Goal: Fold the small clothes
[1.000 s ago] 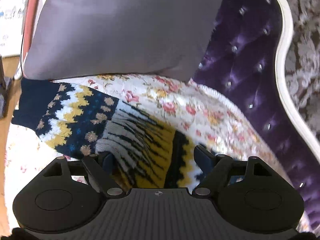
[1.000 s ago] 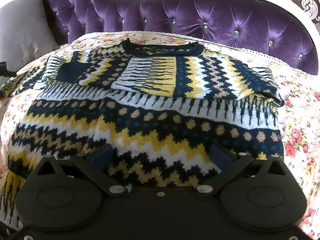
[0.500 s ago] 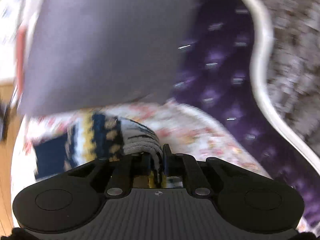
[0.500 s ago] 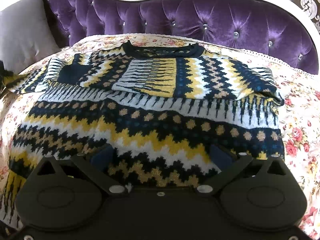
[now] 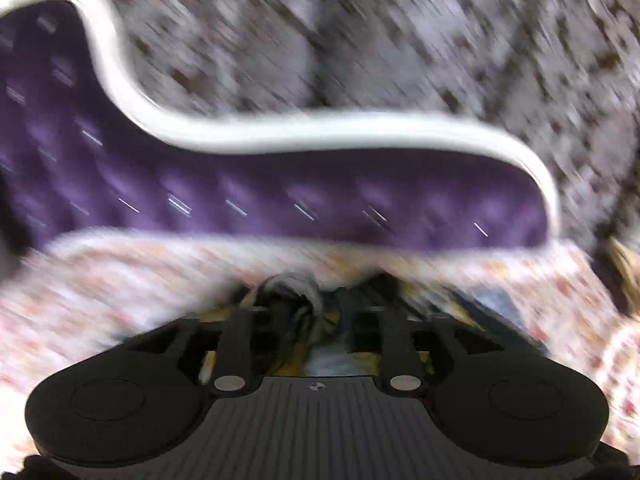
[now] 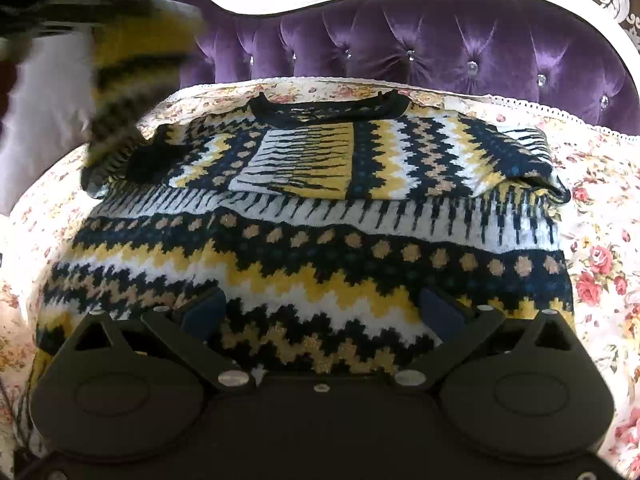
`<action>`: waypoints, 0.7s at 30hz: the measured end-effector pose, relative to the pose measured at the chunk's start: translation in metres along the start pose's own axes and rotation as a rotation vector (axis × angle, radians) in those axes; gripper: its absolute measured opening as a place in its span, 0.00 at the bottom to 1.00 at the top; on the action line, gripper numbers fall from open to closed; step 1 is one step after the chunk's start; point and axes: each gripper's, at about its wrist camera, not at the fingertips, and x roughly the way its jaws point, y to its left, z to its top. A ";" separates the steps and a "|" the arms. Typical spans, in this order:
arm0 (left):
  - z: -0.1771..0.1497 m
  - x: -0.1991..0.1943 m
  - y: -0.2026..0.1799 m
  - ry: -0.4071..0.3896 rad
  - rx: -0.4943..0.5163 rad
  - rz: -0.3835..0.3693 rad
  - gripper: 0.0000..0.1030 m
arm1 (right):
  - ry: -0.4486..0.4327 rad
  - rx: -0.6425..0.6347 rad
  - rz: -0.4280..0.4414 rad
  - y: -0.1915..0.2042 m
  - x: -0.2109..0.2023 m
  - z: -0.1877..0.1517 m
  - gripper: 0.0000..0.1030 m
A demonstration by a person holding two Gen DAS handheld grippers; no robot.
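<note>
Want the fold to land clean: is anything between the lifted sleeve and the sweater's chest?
Nothing foreign. The lifted sleeve hangs above the sweater's shoulder at picture left; the chest carries only the other sleeve, already folded across. The right gripper is open, low over the hem, clear of that path.

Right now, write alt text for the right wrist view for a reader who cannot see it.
A patterned knit sweater in navy, yellow and white lies on a floral bedspread, one sleeve lifted in a blur at upper left. The right hand-held gripper hangs open above the hem, before a tufted purple headboard.
</note>
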 end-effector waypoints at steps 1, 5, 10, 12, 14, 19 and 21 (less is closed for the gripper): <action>-0.006 0.013 -0.009 0.039 0.010 -0.032 0.44 | -0.001 0.002 0.004 -0.001 0.000 0.000 1.00; -0.025 0.041 -0.044 0.100 0.074 -0.068 0.56 | -0.004 0.009 0.017 -0.002 -0.001 0.000 1.00; -0.018 0.033 -0.067 0.083 0.140 -0.166 0.70 | -0.006 0.008 0.014 -0.003 -0.002 0.000 1.00; -0.012 0.027 -0.072 0.051 0.167 -0.216 0.71 | -0.006 -0.004 0.004 -0.001 -0.003 -0.001 1.00; -0.007 0.020 -0.077 0.016 0.208 -0.228 0.71 | -0.003 -0.023 -0.012 0.002 -0.003 -0.002 1.00; -0.003 0.005 -0.095 -0.045 0.322 -0.182 0.77 | 0.004 -0.045 -0.031 0.011 0.000 -0.004 1.00; -0.003 -0.005 -0.087 -0.064 0.306 -0.153 0.77 | 0.006 -0.048 -0.030 0.013 0.000 -0.005 1.00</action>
